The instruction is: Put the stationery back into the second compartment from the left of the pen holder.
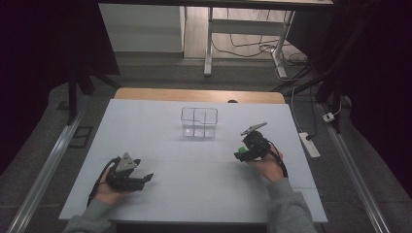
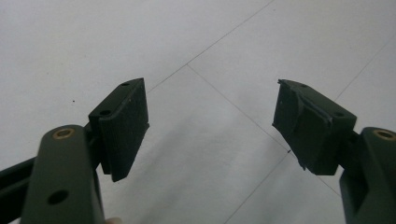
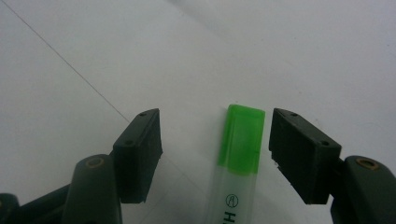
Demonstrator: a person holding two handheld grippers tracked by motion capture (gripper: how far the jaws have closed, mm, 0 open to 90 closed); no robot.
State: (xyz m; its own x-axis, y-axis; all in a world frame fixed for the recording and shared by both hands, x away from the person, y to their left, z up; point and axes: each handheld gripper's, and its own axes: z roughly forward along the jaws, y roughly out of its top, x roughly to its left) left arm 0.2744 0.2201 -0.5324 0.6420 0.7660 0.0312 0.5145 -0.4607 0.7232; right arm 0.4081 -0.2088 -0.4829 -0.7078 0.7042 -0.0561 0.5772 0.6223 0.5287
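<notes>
Between our right gripper's (image 3: 215, 156) spread jaws lies the green highlighter (image 3: 238, 158) on the table (image 1: 194, 184), nearer one pad, ungrasped. Close off-centre and it may skid away. Our left gripper (image 2: 210, 130) gapes empty.

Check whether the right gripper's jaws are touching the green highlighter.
Apart. In the right gripper view, white table shows on both sides between the highlighter and the right gripper's open jaws.
</notes>
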